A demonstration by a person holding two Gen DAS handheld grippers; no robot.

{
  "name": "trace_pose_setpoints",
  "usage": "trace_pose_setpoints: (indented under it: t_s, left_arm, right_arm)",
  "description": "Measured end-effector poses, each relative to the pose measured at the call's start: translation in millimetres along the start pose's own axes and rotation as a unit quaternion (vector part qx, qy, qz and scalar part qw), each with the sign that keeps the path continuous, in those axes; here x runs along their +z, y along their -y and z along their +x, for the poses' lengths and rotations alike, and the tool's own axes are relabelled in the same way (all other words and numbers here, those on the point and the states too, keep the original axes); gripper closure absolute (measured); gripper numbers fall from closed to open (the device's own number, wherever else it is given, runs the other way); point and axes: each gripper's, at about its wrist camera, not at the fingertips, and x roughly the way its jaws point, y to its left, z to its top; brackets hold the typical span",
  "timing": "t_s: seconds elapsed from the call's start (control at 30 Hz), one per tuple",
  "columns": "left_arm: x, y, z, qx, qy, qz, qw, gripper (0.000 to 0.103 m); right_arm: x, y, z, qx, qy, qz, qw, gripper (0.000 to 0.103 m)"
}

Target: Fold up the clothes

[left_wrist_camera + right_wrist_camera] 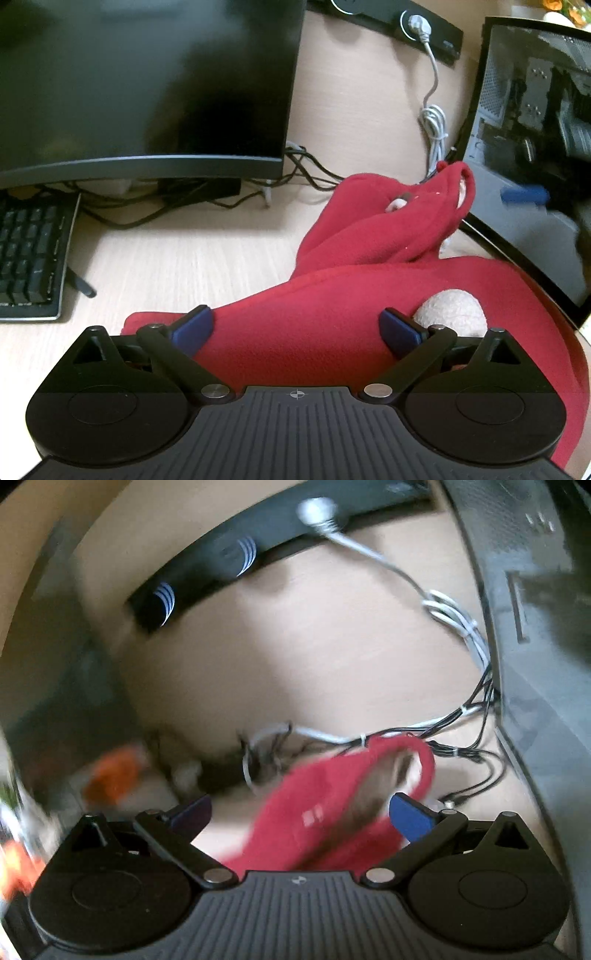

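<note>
A red fleece garment (369,280) lies bunched on the light wooden desk (184,258), with a beige patch (454,314) on it. My left gripper (297,326) is open, its blue-padded fingers spread over the garment's near part. In the blurred right wrist view, my right gripper (301,814) is open, and a raised red loop of the garment (332,794) sits between and in front of its fingers. Whether the fingers touch the cloth is unclear.
A dark monitor (147,85) and a keyboard (29,258) stand to the left, a PC case (535,166) to the right. A power strip (424,26) with a white cable (436,122) and tangled black cables (295,173) lie behind.
</note>
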Motion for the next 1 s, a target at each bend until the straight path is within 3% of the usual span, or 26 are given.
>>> trace_pose_setpoints:
  t_s: [0.1, 0.2, 0.27, 0.33, 0.37, 0.43, 0.53, 0.6, 0.67, 0.73, 0.8, 0.9, 1.0]
  left_arm:
    - [0, 2, 0, 0.002, 0.001, 0.003, 1.0000, 0.004]
    - [0, 3, -1, 0.005, 0.002, 0.006, 1.0000, 0.004]
    - [0, 4, -1, 0.006, 0.003, 0.008, 0.9999, 0.004]
    - [0, 5, -1, 0.008, 0.004, 0.010, 0.9999, 0.004]
    - [0, 6, -1, 0.009, 0.004, 0.011, 0.9999, 0.004]
    - [0, 7, -1, 0.010, 0.005, 0.013, 0.9999, 0.004]
    - [0, 5, -2, 0.005, 0.009, 0.009, 0.9999, 0.004]
    - [0, 4, -3, -0.001, 0.012, 0.005, 0.9999, 0.004]
    - [1, 2, -3, -0.008, 0.017, -0.002, 0.9998, 0.003]
    - [1, -4, -6, -0.024, 0.023, -0.018, 0.9993, 0.003]
    - [2, -19, -17, -0.068, 0.032, -0.059, 0.9954, 0.003]
    - [-2, -50, -51, -0.154, 0.036, -0.145, 0.9767, 0.003]
    - [-10, -70, -95, -0.171, 0.049, -0.189, 0.9657, 0.001]
  right_arm:
    - [12, 16, 28, -0.035, -0.016, 0.062, 0.997, 0.034]
    - [11, 31, 56, -0.092, -0.030, 0.092, 0.991, 0.045]
    - [11, 40, 73, -0.099, -0.029, 0.099, 0.990, 0.057]
    - [17, 37, 84, -0.103, -0.017, 0.079, 0.991, 0.078]
    - [23, 27, 77, -0.080, 0.000, 0.067, 0.995, 0.081]
    - [36, 6, 63, -0.034, 0.033, 0.043, 0.998, 0.081]
    - [38, -46, -5, 0.103, 0.093, -0.016, 0.990, 0.082]
    - [24, -73, -45, 0.166, 0.096, -0.059, 0.980, 0.082]
    - [-5, -94, -80, 0.201, 0.083, -0.119, 0.969, 0.081]
    - [-38, -107, -101, 0.205, 0.063, -0.177, 0.961, 0.081]
    - [-67, -113, -110, 0.199, 0.035, -0.209, 0.957, 0.080]
    - [-109, -116, -112, 0.212, -0.019, -0.227, 0.950, 0.079]
    - [-158, -118, -105, 0.225, -0.087, -0.240, 0.940, 0.077]
